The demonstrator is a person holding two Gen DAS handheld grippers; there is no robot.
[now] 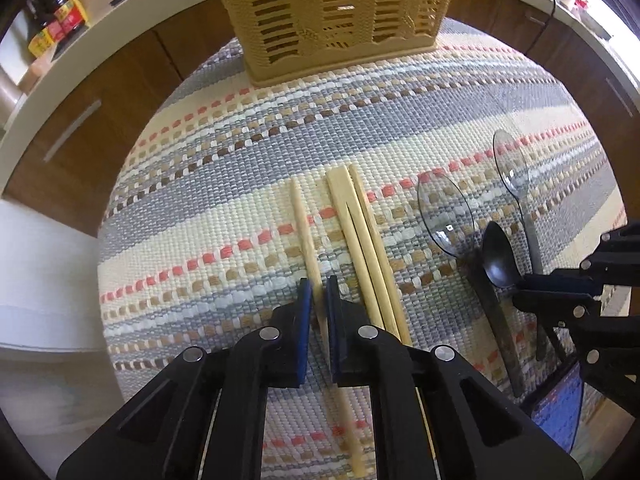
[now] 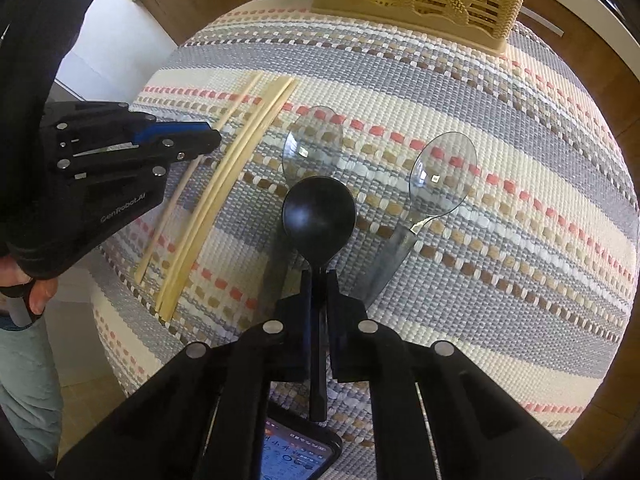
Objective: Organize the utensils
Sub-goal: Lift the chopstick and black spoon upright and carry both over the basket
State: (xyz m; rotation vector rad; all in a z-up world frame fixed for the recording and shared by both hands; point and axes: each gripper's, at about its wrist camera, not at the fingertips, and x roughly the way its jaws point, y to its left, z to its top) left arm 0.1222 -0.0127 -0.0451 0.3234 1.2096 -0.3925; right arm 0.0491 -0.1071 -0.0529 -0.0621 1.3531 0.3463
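Note:
My left gripper (image 1: 319,300) is shut on a single wooden chopstick (image 1: 304,232) that lies on the striped woven mat (image 1: 240,160). A joined pair of chopsticks (image 1: 360,240) lies just right of it. My right gripper (image 2: 320,284) is shut on the handle of a black spoon (image 2: 319,212), bowl forward, just above the mat. Two clear plastic spoons (image 2: 312,144) (image 2: 442,168) lie on the mat beyond it. A tan slotted utensil basket (image 1: 336,12) stands at the mat's far edge. The left gripper also shows in the right wrist view (image 2: 208,140).
Brown cabinets with metal handles (image 1: 72,132) and a white counter (image 1: 24,104) curve behind the mat. Sauce bottles (image 1: 56,16) stand on the counter at the far left. A phone (image 2: 296,456) lies under my right gripper at the mat's near edge.

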